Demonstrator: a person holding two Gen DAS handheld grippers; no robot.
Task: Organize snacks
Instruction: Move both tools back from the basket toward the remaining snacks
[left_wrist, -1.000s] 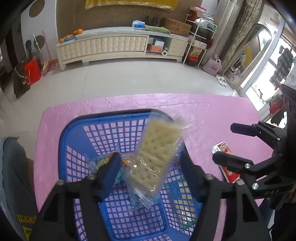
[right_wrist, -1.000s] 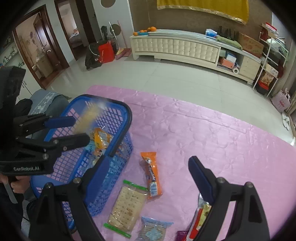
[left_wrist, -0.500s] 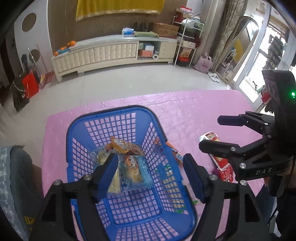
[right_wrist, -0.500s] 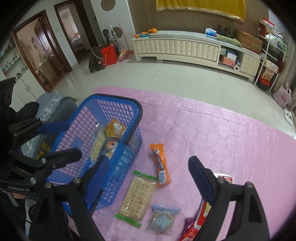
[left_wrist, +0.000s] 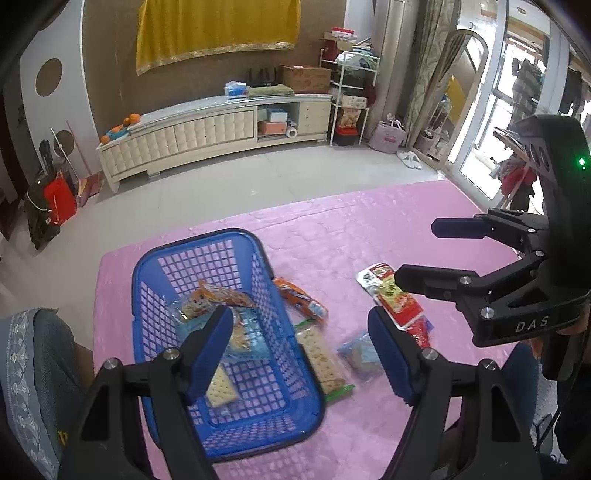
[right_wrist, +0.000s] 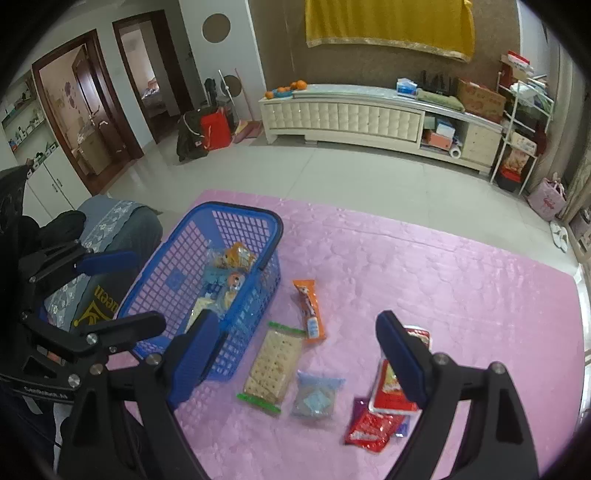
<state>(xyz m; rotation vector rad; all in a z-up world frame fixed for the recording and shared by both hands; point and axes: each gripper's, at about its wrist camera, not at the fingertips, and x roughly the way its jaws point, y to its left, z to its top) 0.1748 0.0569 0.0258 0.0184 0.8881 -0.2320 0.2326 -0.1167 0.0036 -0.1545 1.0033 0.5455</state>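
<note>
The blue basket (right_wrist: 207, 280) at the left of the pink mat (right_wrist: 424, 280) already holds several packets. The left gripper (left_wrist: 301, 354) hangs above it, jaws just opened and empty, consistent with a release. To its right, the cracker pack (right_wrist: 273, 365), orange packet (right_wrist: 310, 308), blue packet (right_wrist: 316, 397) and red packets (right_wrist: 384, 410) lie loose on the mat, with the right gripper (right_wrist: 295, 358) above them, jaws wide apart and empty, placed for the next pickup.

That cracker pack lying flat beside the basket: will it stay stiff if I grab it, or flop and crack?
The cracker pack looks like a flat, stiff sheet of crackers, so it should lift rigid, not droop. Its clear wrap looks slick; pads may slide. Thin crackers probably snap if squeezed hard or gripped by one end.
</note>
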